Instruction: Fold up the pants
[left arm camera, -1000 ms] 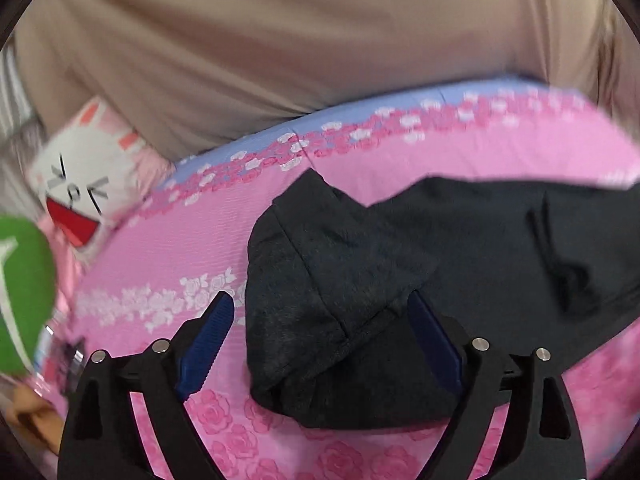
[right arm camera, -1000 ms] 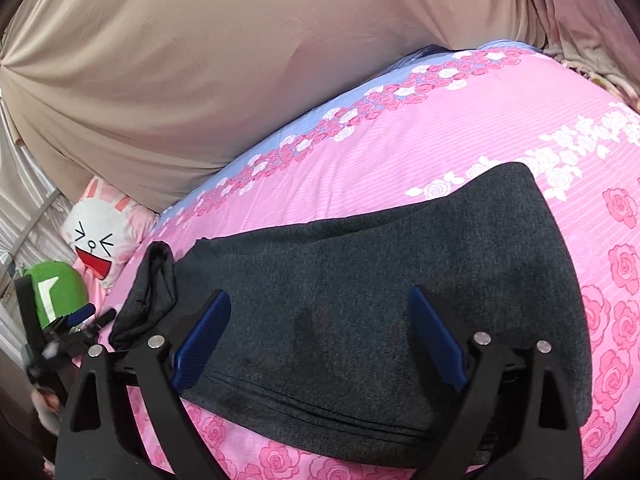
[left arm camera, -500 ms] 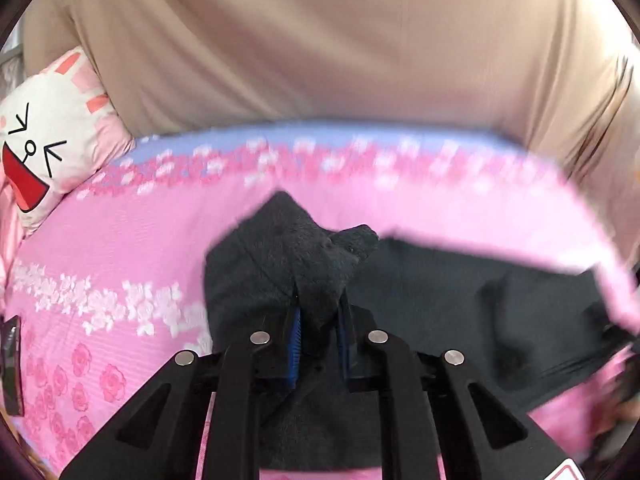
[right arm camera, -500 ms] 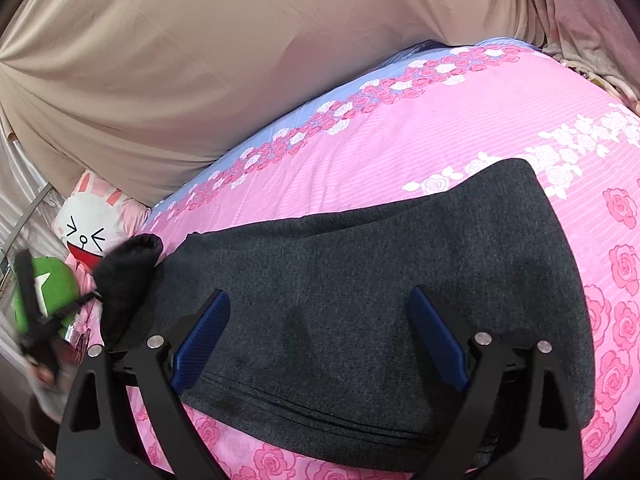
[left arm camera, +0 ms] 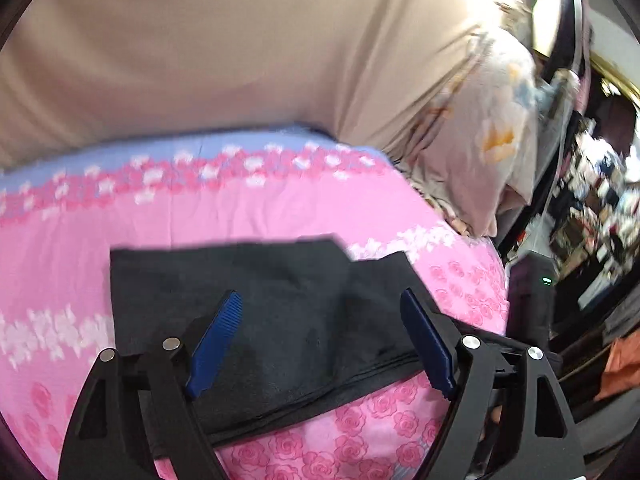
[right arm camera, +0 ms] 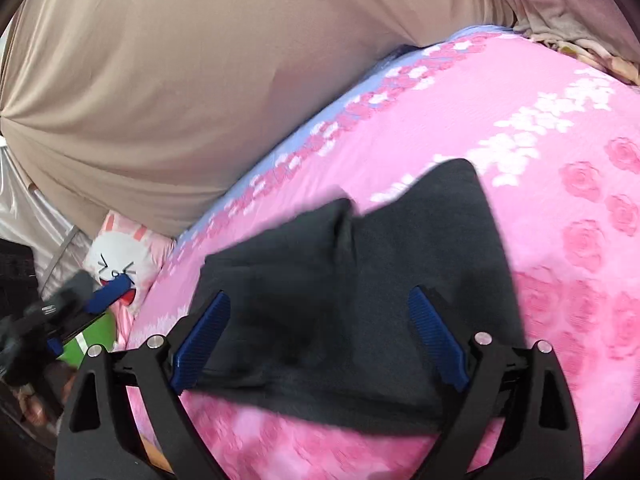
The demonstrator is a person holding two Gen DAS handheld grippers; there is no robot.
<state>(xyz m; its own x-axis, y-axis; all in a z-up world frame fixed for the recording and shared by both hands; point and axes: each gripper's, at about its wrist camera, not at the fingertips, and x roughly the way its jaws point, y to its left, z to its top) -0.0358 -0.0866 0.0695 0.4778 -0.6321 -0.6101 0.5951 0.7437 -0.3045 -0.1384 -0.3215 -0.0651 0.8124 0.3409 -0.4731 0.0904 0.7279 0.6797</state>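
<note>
Dark pants (left arm camera: 280,312) lie folded on a pink bed (left arm camera: 200,216). Left gripper (left arm camera: 320,328) has just released them, fingers spread; right gripper (right arm camera: 320,332) is also spread, grasping nothing.

Both my cams are bright, soft daylight, no hard shadows. Left wrist view has blown-out glare up past the beige curtain (left arm camera: 240,52), at the top right, and the clutter right of the curtain is smeared. Pink bedsheet (right arm camera: 540,168) below the curtain looks motion-blurred in both, flowers mushy. Fisheye bends everything, dark vignette at corners. My claw (right arm camera: 320,340) stays sharpest.
</note>
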